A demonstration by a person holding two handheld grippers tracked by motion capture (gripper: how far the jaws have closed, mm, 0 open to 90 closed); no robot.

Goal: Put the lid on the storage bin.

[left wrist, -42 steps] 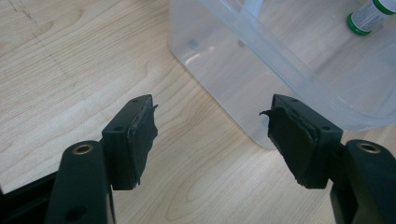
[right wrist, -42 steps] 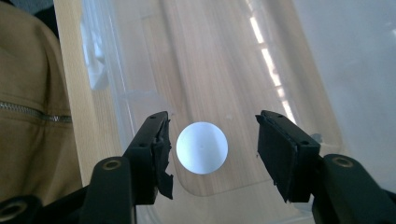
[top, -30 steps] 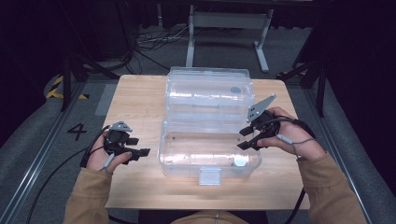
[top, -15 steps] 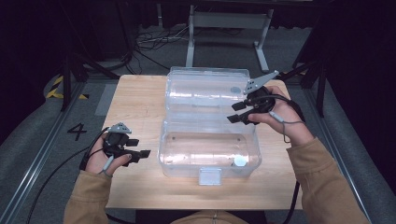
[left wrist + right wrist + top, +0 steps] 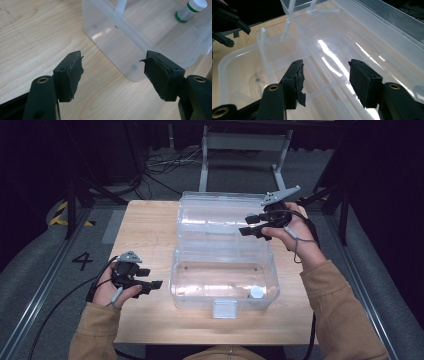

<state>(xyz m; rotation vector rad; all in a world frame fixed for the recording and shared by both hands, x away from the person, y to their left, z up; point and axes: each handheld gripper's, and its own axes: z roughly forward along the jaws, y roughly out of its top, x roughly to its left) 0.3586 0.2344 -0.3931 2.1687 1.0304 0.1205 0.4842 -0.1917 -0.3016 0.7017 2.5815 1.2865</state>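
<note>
A clear plastic box lies open on the wooden table, its lid folded flat behind it. Inside the box, near its front right corner, lies a small white-capped bottle, whose green-banded body shows in the left gripper view. My left gripper rests open on the table, just left of the box, aimed at its near corner. My right gripper hovers open over the right part of the lid, nothing between its fingers.
A white latch tab sticks out from the box's front edge. Bare table spreads left of the box. Cables trail from both grippers. A metal stand and floor cables lie beyond the table. My left gripper shows far off in the right gripper view.
My right gripper has moved away from me, from beside the box's right wall up to the lid's right part. The left gripper has stayed where it was.
</note>
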